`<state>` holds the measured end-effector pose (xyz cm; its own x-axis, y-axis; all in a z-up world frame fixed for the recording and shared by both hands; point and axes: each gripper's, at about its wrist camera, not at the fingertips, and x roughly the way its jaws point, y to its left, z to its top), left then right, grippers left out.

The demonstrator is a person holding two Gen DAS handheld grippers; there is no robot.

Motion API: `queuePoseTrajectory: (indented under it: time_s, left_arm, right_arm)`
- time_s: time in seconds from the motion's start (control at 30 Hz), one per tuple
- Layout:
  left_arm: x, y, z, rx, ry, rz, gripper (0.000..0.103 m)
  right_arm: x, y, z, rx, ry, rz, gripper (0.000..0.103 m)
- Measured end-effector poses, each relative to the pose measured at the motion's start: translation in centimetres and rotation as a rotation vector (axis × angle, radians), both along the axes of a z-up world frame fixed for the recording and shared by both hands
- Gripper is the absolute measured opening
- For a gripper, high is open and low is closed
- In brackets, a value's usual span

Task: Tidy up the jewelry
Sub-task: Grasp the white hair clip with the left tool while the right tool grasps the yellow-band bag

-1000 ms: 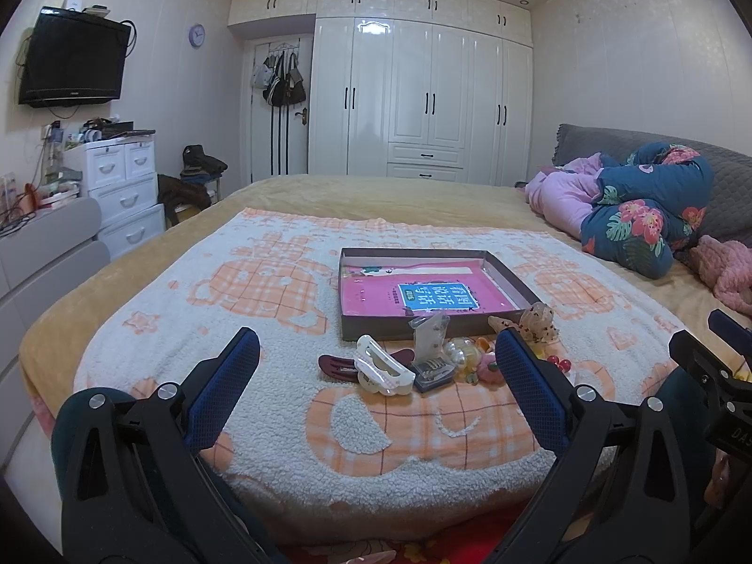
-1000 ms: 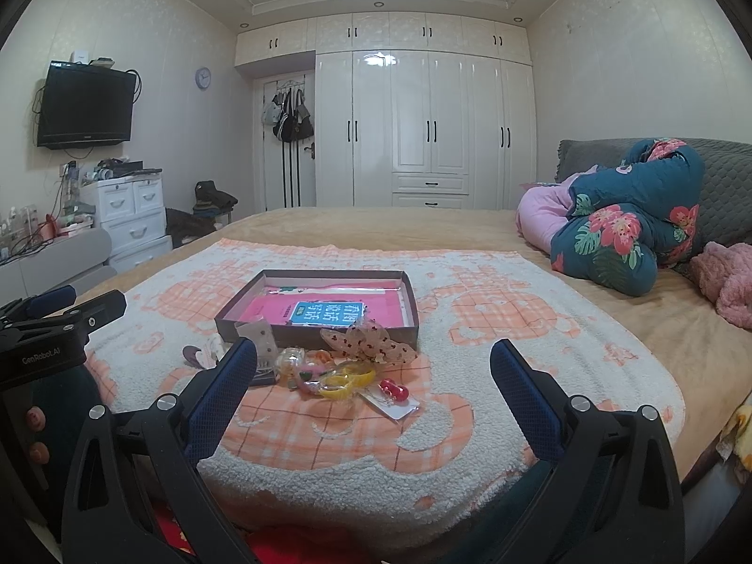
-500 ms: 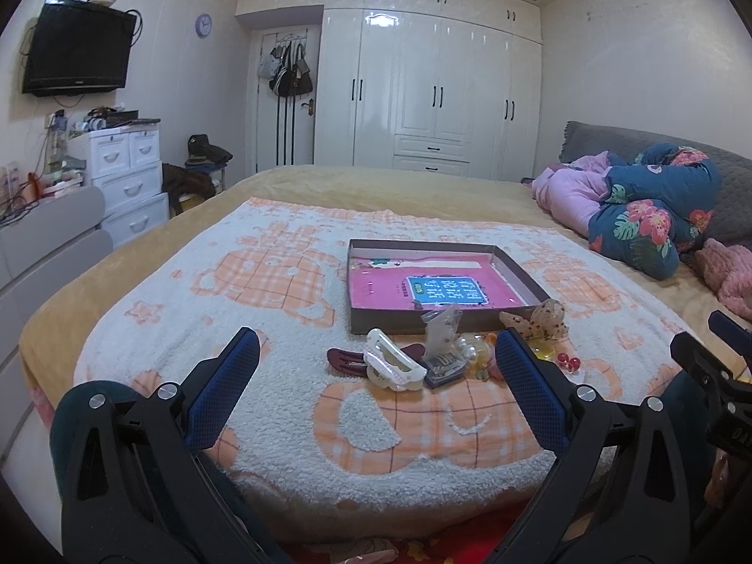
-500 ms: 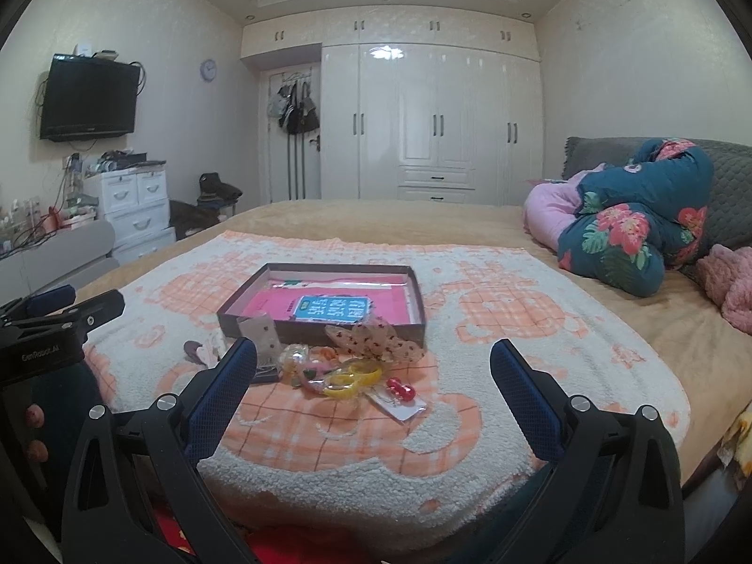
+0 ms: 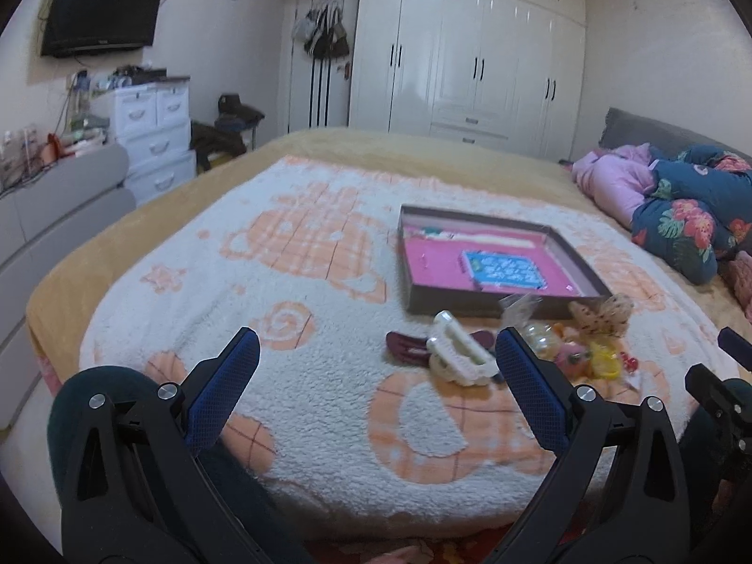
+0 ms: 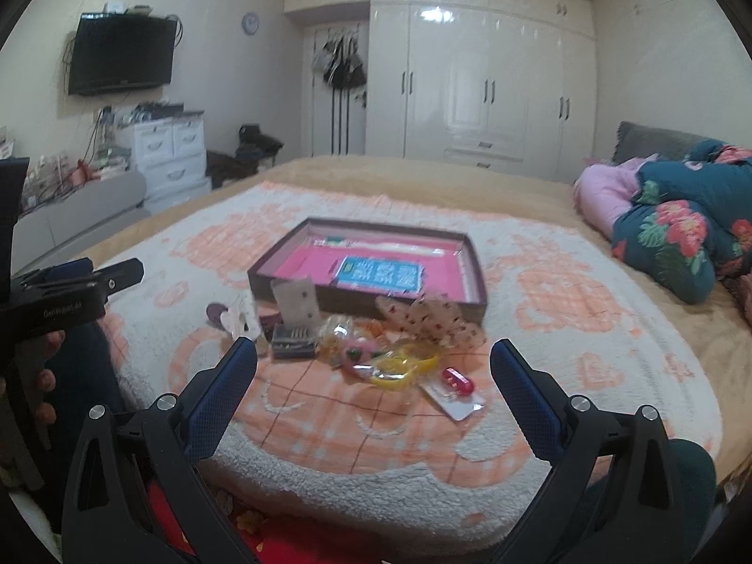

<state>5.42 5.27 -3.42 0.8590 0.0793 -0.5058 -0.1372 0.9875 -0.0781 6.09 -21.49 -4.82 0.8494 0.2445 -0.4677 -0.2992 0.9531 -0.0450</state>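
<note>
A shallow brown box with a pink lining (image 5: 498,263) (image 6: 376,263) lies on the blanket. In front of it is a heap of hair accessories and jewelry: a white claw clip (image 5: 458,355), a dark red clip (image 5: 406,348), a yellow bangle (image 6: 402,366), a dotted bow (image 6: 430,319), red beads on a card (image 6: 456,380) and a small dark box (image 6: 293,345). My left gripper (image 5: 373,387) is open and empty, just short of the heap. My right gripper (image 6: 373,385) is open and empty, near the heap's front.
The white and orange fleece blanket (image 5: 291,291) covers a yellow bed. Folded floral and pink quilts (image 6: 672,230) lie at the right. White drawers (image 5: 155,136) and a wall TV (image 5: 101,11) stand at the left, wardrobes (image 6: 484,84) behind. The left gripper shows at the right wrist view's left edge (image 6: 70,293).
Both grippers have moved forward and tilted down toward the heap; the box and accessories appear larger and nearer. Nothing was taken hold of.
</note>
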Motion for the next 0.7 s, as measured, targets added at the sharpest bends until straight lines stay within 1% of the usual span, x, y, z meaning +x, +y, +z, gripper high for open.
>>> queuePoseTrajectory:
  time_s: [0.07,0.2,0.27,0.37,0.43,0.5,0.57,0.63,0.7]
  left_arm:
    - [0.9,0.5,-0.5,-0.007,0.028,-0.003,0.092]
    - [2.4,0.8,-1.7,-0.049,0.087,-0.048,0.092]
    - [3.4,0.7,-2.4,-0.066,0.133,-0.084,0.092]
    - [4.8,0.4,-3.4,-0.08,0.183,-0.103,0.092]
    - [5.6,0.1,-3.9,-0.117,0.197,-0.143,0.092]
    - [6.2,-0.6,-4.2,-0.126,0.213,-0.166,0.092]
    - [7.0,-1.3,-4.5,-0.133,0.232,-0.187,0.092]
    - [7.6,-2.0,-4.7,-0.142,0.243,-0.214,0.092]
    - [8.2,-2.5,-4.9,-0.159,0.254,-0.231,0.085]
  right_arm:
    - [1.2,0.5,-0.7,-0.019,0.036,0.006,0.097]
    - [3.2,1.0,-2.1,-0.077,0.075,0.015,0.097]
    - [4.1,0.9,-2.7,-0.078,0.101,0.022,0.097]
    - [5.2,0.6,-3.7,-0.075,0.132,0.022,0.096]
    - [5.7,0.2,-4.3,-0.076,0.145,0.014,0.096]
    - [6.1,-0.1,-4.7,-0.077,0.152,0.01,0.093]
    - [6.6,-0.2,-5.1,-0.08,0.167,0.006,0.087]
    - [7.2,-0.2,-5.5,-0.076,0.186,0.01,0.086]
    - [7.7,0.0,-5.8,-0.081,0.19,0.015,0.084]
